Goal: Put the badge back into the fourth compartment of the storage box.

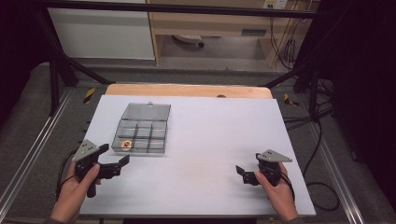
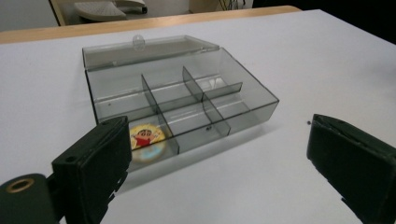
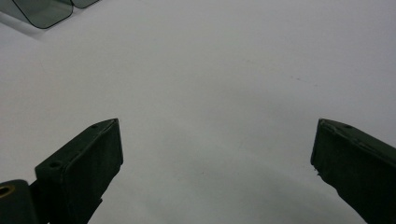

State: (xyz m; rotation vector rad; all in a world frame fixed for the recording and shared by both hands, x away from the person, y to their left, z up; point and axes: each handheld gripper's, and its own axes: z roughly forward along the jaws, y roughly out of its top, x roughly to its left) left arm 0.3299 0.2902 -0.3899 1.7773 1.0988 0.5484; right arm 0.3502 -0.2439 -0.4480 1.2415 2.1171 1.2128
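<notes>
The clear smoky-grey plastic compartment box point(image 1: 141, 129) lies on the white table sheet point(image 1: 210, 140) with its lid folded flat behind it, and a round yellow cartoon badge point(image 2: 145, 136) sits in the box's near-left compartment. The left gripper point(image 1: 114, 164), just in front of the box, has its jaws spread and empty. The right gripper point(image 1: 246, 175), well to the right of the box, is likewise spread and empty, so I judge no grasp has begun and closing the lid or moving the badge is all left to do.

Left gripper view: left jaw covers part of the round sticker point(image 2: 146, 138) in the organiser box point(image 2: 243, 100). Right gripper view: box corner point(image 3: 44, 11) cut off at top edge. High view: sticker picture too small to read.
</notes>
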